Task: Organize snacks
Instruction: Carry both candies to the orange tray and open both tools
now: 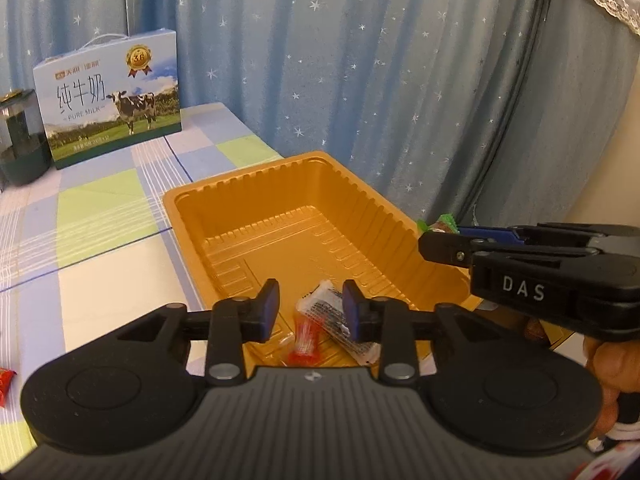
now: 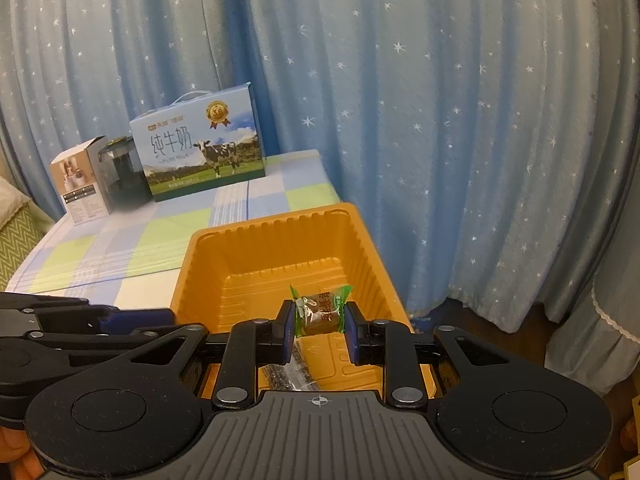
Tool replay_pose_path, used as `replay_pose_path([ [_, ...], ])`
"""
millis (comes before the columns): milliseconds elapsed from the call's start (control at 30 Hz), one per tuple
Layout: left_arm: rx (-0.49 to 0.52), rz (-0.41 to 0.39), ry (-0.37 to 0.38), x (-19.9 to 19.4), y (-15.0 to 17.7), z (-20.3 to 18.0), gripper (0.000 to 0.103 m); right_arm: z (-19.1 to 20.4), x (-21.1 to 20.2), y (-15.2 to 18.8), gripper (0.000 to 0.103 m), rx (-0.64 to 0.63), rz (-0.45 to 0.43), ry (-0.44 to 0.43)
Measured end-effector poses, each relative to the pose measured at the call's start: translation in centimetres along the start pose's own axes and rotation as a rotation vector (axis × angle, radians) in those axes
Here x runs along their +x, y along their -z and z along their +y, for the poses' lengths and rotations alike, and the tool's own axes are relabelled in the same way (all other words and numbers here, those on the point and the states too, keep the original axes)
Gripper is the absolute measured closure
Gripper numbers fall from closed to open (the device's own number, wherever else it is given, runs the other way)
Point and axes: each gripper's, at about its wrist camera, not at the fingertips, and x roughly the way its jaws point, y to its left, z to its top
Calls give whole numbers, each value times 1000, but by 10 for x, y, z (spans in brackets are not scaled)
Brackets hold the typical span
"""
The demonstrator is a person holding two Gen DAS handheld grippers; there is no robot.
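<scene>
An orange plastic tray (image 1: 224,216) (image 2: 208,264) sits on the checked tablecloth. In its near end lie a red-wrapped candy (image 1: 306,338) and a clear packet with dark print (image 1: 334,316) (image 2: 286,376). My left gripper (image 1: 311,308) is open above them, holding nothing. My right gripper (image 2: 319,320) is shut on a brown candy in a green-ended wrapper (image 2: 320,312) (image 1: 444,222), held over the tray's near right part. The right gripper also shows in the left wrist view (image 1: 440,246) at the tray's right rim.
A blue milk carton box (image 1: 112,96) (image 2: 200,148) stands at the table's far end, with a dark appliance (image 1: 20,136) and a small white box (image 2: 82,184) beside it. A blue starred curtain (image 2: 440,120) hangs behind. A red wrapper (image 1: 6,380) lies at the left edge.
</scene>
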Motion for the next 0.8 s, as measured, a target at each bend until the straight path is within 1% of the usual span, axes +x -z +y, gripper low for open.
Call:
replay_pose_path([
  [267,-46,2,-35,-15,4,23,72,1,-1,-1,77,6,1,-7],
  [433,-70,1,-63,-26,9,40,72,6,0,-5,77,18,2,-27],
  [667,-84,0,-79,-34,16,52,72,10,6,-11,77,40,-1,-51],
  [733,-87,1,-83,-35,18,53,72,10,9,-13,77,54,3,-62],
  [800,-89,3,-86,-36,19,55,72,8,10,-14,76,80,0,-94],
])
